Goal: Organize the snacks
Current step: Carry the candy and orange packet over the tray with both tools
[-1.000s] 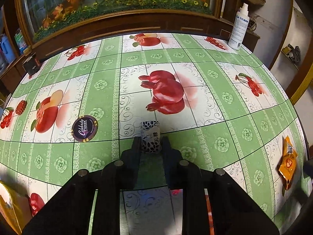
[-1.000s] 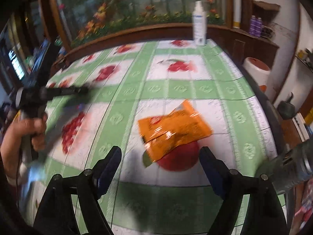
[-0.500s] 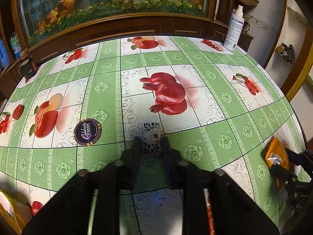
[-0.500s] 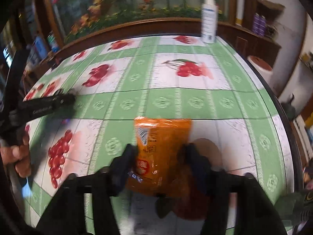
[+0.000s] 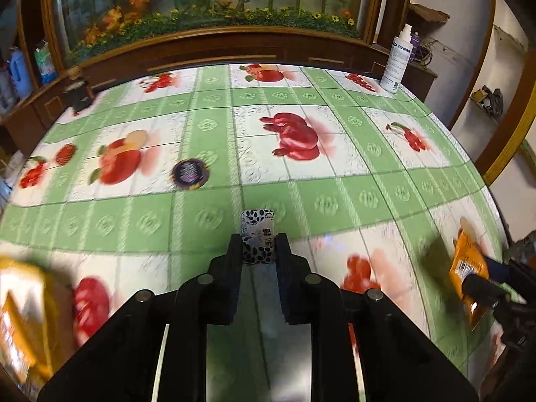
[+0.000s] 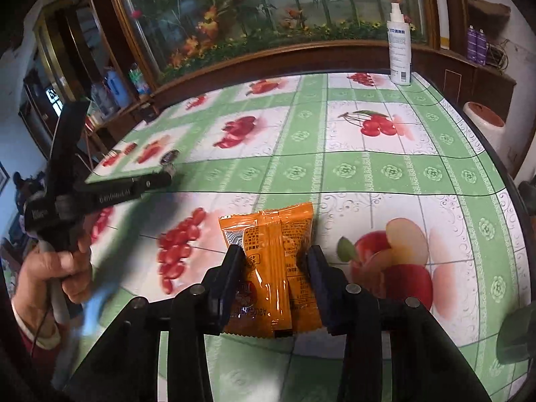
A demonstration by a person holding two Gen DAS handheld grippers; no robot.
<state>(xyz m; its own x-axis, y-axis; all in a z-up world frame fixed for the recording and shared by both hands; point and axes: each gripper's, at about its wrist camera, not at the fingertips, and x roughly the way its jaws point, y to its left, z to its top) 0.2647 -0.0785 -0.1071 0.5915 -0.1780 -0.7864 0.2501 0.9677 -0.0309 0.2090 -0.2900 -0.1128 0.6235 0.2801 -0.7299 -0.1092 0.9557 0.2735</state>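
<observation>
Closing on the crinkly orange foil snack packet (image 6: 271,264) near the table's (image 6: 385,167) right edge, right gripper (image 6: 273,263) should squeeze gently; left gripper (image 5: 258,251) stays-free advice aside, it's clamped on a small black-and-white patterned candy wrapper (image 5: 257,239).

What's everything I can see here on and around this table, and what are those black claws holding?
Small candy packet: one, black-and-white patterned, pinched in the left claw.
Snack packet: one, orange, between the closing right claw jaws, which press its sides.
Round disc: one, dark purple, on the tablecloth.
Spray bottle: one, white, table's far right corner.
Tablecloth: one, green and white with red fruit.
Yellow bag: one, blurred, near left edge.
Person's hand: one, gripping the left claw's handle.
</observation>
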